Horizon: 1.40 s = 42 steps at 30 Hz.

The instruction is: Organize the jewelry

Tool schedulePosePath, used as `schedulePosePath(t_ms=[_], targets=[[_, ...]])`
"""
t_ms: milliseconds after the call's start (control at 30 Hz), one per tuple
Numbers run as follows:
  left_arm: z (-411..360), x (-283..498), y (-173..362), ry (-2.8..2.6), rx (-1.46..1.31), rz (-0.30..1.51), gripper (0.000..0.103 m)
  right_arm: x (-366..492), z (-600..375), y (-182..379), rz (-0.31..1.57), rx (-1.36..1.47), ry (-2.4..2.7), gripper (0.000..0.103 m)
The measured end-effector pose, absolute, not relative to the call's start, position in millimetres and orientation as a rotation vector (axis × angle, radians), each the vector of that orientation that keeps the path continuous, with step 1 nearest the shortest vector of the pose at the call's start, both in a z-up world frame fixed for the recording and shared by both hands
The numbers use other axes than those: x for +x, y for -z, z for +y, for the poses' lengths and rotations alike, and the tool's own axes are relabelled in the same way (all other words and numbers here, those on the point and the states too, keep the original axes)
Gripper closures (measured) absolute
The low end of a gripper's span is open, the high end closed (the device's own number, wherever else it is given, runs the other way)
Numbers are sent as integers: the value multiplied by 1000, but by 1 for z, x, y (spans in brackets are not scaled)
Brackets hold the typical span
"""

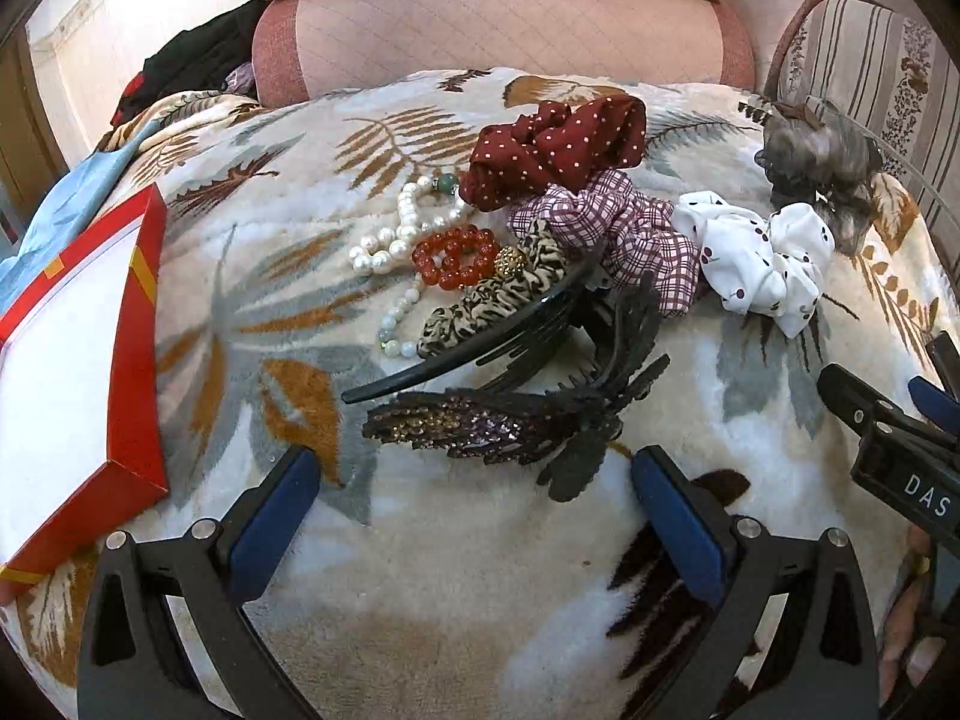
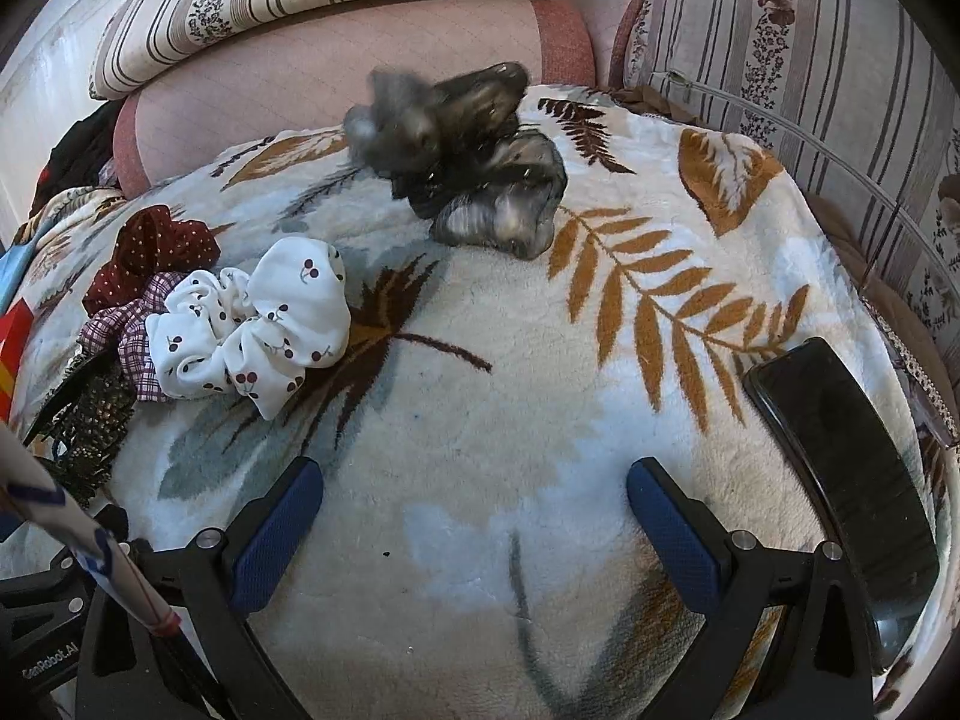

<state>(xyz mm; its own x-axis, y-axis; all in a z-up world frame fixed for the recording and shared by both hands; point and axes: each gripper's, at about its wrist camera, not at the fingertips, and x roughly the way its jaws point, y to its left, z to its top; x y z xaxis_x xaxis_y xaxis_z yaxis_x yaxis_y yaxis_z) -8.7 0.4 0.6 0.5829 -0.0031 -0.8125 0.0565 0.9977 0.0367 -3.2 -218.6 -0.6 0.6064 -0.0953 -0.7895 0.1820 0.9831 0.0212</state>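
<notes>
A heap of jewelry and hair pieces lies on a leaf-patterned blanket. It holds a pearl bracelet, a red bead bracelet, a leopard scrunchie, a dark red dotted scrunchie, a checked scrunchie, a white cherry scrunchie, also in the right wrist view, a black hair comb and a sequined hair clip. My left gripper is open and empty just short of the clip. My right gripper is open and empty over bare blanket. A grey fluffy hair piece lies beyond it.
A red and white box lies at the left. A black phone lies at the right of the blanket. Striped cushions and a pink couch back stand behind. The right gripper body shows at the left view's right edge.
</notes>
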Motion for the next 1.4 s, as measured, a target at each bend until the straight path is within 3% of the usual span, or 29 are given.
schedulePosePath(t_ms=[833, 1133, 1300, 1400], targets=[[1, 0, -1, 35, 62, 955, 0, -5, -212, -2, 897, 113, 175, 0], [-2, -1, 3, 18, 76, 958, 0, -37, -221, -22, 802, 213, 143, 1], [9, -19, -2, 52, 52, 1015, 0, -59, -214, -39, 746, 245, 112, 1], [16, -52, -13, 71, 31, 944, 0, -78, -209, -45, 733, 256, 86, 1]])
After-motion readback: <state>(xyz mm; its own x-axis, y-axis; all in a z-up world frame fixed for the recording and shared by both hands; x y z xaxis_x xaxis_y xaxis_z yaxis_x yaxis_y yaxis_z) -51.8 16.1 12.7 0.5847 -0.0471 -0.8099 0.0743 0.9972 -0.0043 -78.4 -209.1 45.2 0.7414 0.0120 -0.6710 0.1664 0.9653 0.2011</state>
